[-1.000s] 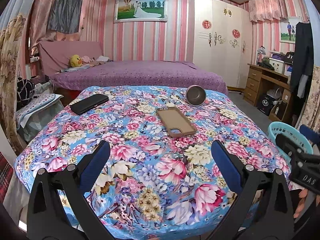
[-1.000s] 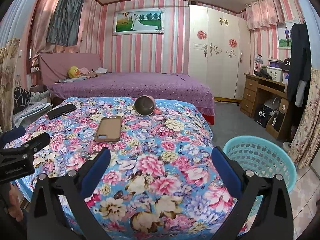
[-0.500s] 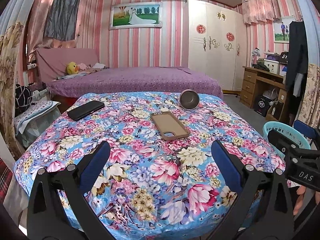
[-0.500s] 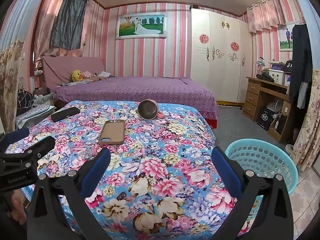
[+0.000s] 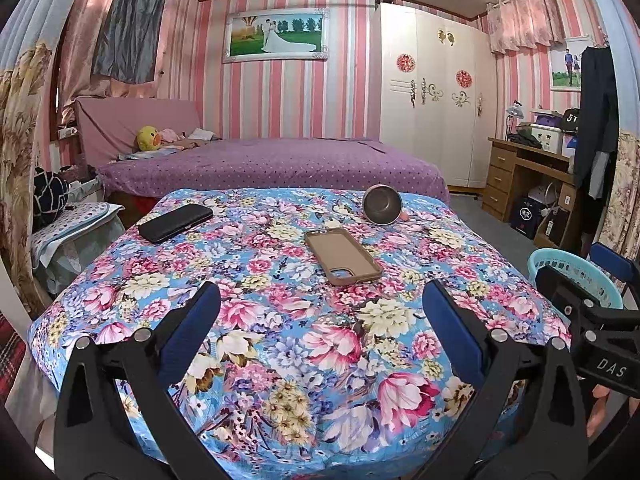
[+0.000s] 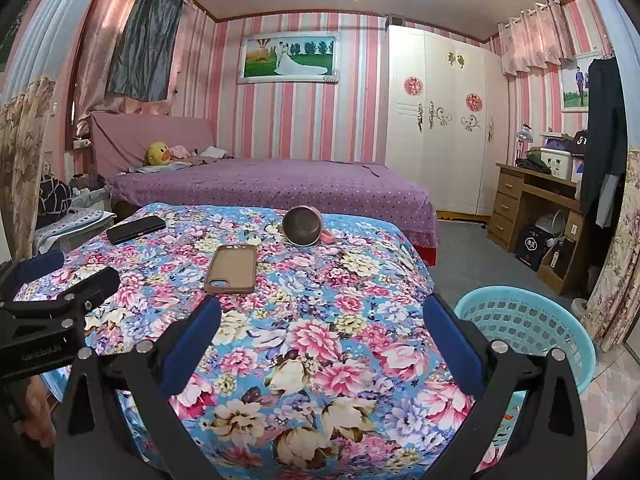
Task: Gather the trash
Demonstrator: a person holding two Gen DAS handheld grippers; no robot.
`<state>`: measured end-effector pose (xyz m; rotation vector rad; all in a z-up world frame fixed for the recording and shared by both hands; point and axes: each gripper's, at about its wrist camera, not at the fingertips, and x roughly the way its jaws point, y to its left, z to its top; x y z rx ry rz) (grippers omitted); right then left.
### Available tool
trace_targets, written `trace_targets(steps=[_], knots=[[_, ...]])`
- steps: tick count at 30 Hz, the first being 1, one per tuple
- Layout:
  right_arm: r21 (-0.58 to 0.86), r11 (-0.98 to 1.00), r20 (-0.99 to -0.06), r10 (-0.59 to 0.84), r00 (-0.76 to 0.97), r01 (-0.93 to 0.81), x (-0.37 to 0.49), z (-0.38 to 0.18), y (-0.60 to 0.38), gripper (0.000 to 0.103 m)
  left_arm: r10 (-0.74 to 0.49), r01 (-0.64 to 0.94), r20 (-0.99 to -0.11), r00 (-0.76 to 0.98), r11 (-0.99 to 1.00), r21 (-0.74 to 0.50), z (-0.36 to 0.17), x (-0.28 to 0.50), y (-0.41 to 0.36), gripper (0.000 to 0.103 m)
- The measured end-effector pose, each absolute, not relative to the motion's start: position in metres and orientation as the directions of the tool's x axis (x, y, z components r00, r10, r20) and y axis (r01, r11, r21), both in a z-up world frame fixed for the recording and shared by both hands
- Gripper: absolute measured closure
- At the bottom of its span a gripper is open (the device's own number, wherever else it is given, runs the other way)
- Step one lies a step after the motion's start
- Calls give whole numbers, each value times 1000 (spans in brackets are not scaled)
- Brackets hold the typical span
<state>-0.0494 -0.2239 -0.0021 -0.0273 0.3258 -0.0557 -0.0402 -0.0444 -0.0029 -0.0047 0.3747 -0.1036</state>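
Observation:
A floral-clothed table carries a tipped-over pink mug, a tan phone case and a black phone. No clear trash shows on it. A turquoise basket stands on the floor at the table's right. My left gripper is open and empty above the table's near edge. My right gripper is open and empty above the near right part, left of the basket.
A purple bed lies behind the table. A white wardrobe and a wooden desk stand at the right. A covered stool stands left of the table.
Both grippers have pulled back and tilted up, so more ceiling shows and the table objects sit lower in view. Jaws stay open.

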Motion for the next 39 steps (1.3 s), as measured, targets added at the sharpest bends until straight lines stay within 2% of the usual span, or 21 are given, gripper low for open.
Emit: trace_targets(steps=[39], knots=[[-37,998,-317,-63,946,54,-48,-2,-224,5,-81,80,-353,932,997,-18,-1,-42,-40,5]])
